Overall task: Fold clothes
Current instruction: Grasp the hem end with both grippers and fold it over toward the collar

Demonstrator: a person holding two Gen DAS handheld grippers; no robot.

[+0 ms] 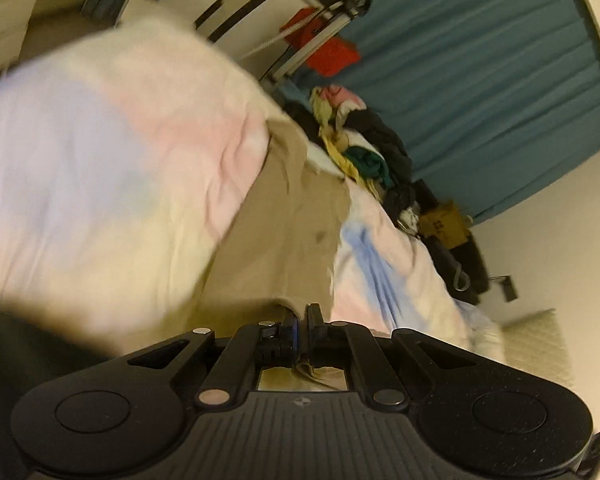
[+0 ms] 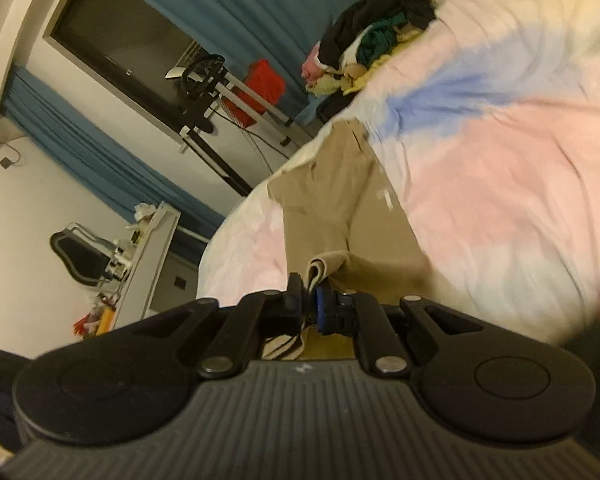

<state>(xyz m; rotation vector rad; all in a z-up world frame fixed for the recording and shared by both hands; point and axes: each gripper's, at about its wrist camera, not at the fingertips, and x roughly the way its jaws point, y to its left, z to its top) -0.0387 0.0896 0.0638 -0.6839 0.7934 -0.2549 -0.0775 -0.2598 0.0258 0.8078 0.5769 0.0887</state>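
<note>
A tan garment (image 1: 284,232) lies stretched along the pastel bedspread (image 1: 100,168). My left gripper (image 1: 301,312) is shut on the near edge of the tan garment. In the right wrist view the same tan garment (image 2: 340,216) runs away from me over the bedspread (image 2: 500,184). My right gripper (image 2: 310,284) is shut on a folded corner of it, which bunches up between the jaws. Both views are tilted and blurred.
A pile of mixed clothes (image 1: 364,148) sits at the far end of the bed, also in the right wrist view (image 2: 372,40). Blue curtains (image 1: 480,80), a metal stand with red cloth (image 2: 260,84), a shelf (image 2: 148,256) and a cardboard box (image 1: 444,224) surround the bed.
</note>
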